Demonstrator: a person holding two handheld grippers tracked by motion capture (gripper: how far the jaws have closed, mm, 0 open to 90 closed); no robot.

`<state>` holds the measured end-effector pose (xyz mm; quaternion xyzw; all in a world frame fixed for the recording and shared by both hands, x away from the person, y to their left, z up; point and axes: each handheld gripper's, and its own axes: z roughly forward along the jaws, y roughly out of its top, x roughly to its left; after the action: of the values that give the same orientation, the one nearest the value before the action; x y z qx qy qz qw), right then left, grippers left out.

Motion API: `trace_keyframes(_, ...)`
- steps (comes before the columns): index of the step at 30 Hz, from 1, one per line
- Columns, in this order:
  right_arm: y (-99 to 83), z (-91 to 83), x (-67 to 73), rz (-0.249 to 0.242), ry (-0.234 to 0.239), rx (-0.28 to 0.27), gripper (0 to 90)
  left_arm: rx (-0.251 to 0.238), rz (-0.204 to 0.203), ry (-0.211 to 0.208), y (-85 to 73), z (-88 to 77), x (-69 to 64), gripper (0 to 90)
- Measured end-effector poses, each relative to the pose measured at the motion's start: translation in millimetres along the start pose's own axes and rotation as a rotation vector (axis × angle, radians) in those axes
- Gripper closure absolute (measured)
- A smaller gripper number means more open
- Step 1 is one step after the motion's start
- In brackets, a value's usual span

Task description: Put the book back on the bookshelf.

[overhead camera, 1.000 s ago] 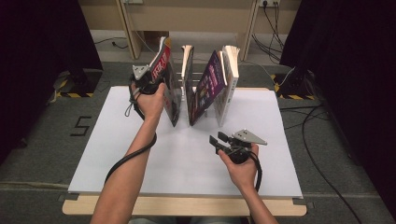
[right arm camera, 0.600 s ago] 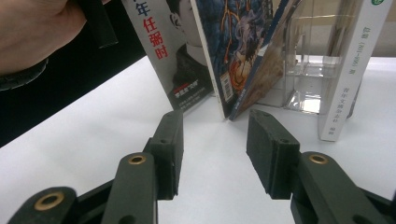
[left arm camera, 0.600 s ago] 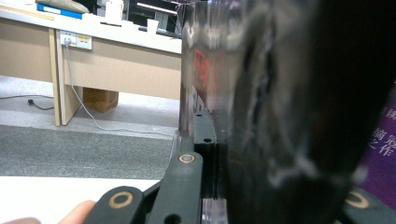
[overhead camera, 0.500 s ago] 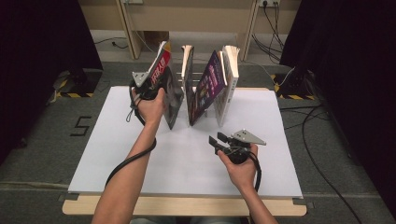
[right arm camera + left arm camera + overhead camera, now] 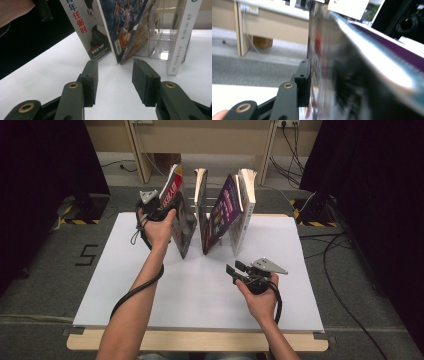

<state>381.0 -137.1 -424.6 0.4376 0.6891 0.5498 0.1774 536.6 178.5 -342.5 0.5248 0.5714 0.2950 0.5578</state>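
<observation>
Several books stand leaning in a clear rack [image 5: 160, 42] at the far side of the white board [image 5: 200, 290]. The leftmost book [image 5: 179, 215], with a red and black cover, leans left. My left gripper [image 5: 167, 210] is at its upper edge. Its jaws have just been opening with the book [image 5: 342, 75] between them; one pad [image 5: 303, 80] stands close beside the cover and the other is hidden behind it. My right gripper [image 5: 234, 271] rests low on the board in front of the books, open, nothing between its jaws [image 5: 115, 80].
A purple-covered book [image 5: 222, 212] and a white-spined book [image 5: 245, 205] lean in the rack to the right of a thin one [image 5: 201, 195]. Wooden desk legs and cables stand on the grey floor beyond. Dark curtains flank both sides.
The left hand has shifted only slightly at the leftmost book. The right hand and its gripper have kept still.
</observation>
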Motion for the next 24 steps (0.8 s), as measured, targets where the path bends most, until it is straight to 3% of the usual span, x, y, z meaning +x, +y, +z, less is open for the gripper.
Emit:
trace_keyframes(3,0.5,-1.7,-0.7,0.004,-0.002,-0.005,56.9,0.033,-0.020,0.007,1.3,3.0,0.1,66.0)
trace_keyframes(9,1.0,-3.1,-2.5,0.006,-0.008,-0.010,56.9,0.054,-0.004,0.028,2.0,5.7,-1.7,83.4)
trace_keyframes(13,1.2,-1.4,-1.9,0.007,-0.005,-0.006,56.9,0.048,0.002,0.038,1.0,4.6,-1.6,85.8)
trace_keyframes(17,1.4,0.4,-0.2,-0.001,0.000,-0.004,56.9,0.035,-0.022,0.031,-1.4,3.5,1.9,86.1)
trace_keyframes(24,1.0,-0.2,1.6,-0.001,0.001,-0.002,56.9,-0.019,-0.025,0.015,-6.9,4.2,1.9,86.3)
